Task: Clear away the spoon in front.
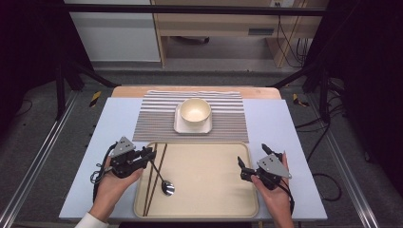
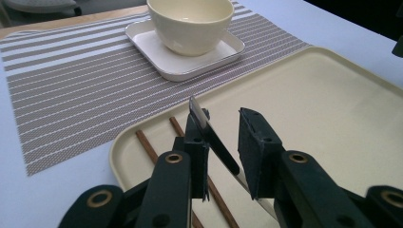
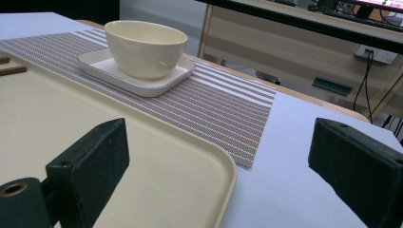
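A cream tray (image 1: 209,190) lies at the desk's near edge. Near the tray's left edge lie chopsticks (image 1: 153,178) and a spoon (image 1: 164,183). The left gripper (image 1: 151,156) straddles the spoon's handle, jaws seemingly not quite pinching it. The right gripper (image 1: 252,156) hovers spread at the tray's right edge.

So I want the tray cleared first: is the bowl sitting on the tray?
No, the bowl sits on a square plate on the striped mat, beyond the tray.

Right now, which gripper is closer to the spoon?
The left. The left gripper has its jaws around the handle of the spoon, at the left end of the tray. The right gripper hovers at the tray's right edge, far from it.
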`<state>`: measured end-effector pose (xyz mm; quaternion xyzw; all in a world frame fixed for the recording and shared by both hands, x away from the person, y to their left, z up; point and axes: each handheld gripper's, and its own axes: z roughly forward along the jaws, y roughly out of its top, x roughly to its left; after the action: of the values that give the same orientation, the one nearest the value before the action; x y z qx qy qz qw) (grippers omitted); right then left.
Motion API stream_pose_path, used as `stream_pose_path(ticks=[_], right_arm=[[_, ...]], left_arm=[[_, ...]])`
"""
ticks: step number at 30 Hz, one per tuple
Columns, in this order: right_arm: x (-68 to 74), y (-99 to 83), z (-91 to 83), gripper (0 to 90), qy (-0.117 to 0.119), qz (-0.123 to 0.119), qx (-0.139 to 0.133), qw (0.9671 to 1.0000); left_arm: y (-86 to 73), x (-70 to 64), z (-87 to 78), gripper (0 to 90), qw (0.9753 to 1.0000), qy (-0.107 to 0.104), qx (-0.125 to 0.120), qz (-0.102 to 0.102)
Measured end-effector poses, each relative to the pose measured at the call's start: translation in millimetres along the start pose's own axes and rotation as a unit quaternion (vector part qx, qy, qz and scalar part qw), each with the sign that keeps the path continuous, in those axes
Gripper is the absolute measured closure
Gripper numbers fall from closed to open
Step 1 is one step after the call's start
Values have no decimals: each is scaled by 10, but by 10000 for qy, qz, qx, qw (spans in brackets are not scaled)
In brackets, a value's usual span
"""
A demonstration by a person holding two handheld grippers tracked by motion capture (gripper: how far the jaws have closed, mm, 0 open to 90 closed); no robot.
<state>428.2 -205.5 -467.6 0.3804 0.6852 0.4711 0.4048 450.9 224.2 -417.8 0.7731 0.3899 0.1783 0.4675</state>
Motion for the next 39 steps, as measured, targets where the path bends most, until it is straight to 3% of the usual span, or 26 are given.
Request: stream_pose_path(ticks=[6,20,23,32,37,39], right_arm=[[5,13,-5,62,27,6,-31,10000],[21,27,-11,62,110,-62,-54,9999],[21,28,-13,61,112,-61,-55,9999],[11,27,-11,61,111,-64,-55,9999],[13,29,-14,61,120,-77,-52,9999],[16,29,-15,61,123,-85,-50,9999]], left_arm=[[60,47,175,715,9999,-24,149,-9],[263,-46,519,702,9982,-87,505,307],[273,-81,586,698,9971,-62,622,434],[245,-127,724,684,9949,-79,877,484],[213,-140,761,668,9926,-11,1036,629],[196,-143,769,665,9926,-31,1062,585]])
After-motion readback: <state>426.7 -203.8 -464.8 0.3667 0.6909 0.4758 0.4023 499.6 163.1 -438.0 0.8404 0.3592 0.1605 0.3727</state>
